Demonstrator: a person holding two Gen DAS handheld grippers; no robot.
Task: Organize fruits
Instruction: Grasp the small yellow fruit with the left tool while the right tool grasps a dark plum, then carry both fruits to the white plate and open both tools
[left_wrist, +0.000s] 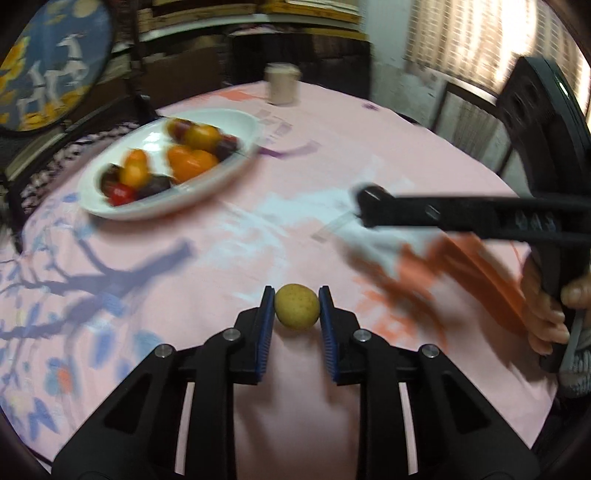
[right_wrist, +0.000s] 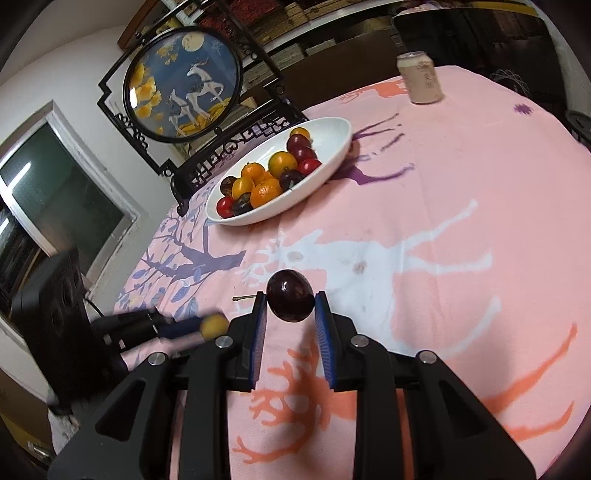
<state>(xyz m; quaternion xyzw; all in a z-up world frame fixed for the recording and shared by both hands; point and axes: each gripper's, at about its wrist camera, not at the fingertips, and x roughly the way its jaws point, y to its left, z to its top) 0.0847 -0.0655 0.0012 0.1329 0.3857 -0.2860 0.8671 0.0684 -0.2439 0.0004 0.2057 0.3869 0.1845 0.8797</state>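
Observation:
My left gripper (left_wrist: 296, 304) is shut on a small round yellow fruit (left_wrist: 296, 306) and holds it above the pink tablecloth. It also shows in the right wrist view (right_wrist: 213, 326) at the lower left. My right gripper (right_wrist: 290, 304) is shut on a dark purple plum (right_wrist: 290, 300), held above the cloth. In the left wrist view the right gripper (left_wrist: 373, 205) reaches in from the right. A white oval bowl (right_wrist: 334, 157) with several oranges, plums and red fruits sits at the far left of the table; it also shows, blurred, in the left wrist view (left_wrist: 207, 188).
A beige drink can (right_wrist: 421, 77) stands at the table's far edge, also in the left wrist view (left_wrist: 281, 84). A round framed deer picture (right_wrist: 183, 83) on a black stand sits behind the bowl. A black speaker (right_wrist: 55, 317) stands off the table's left side.

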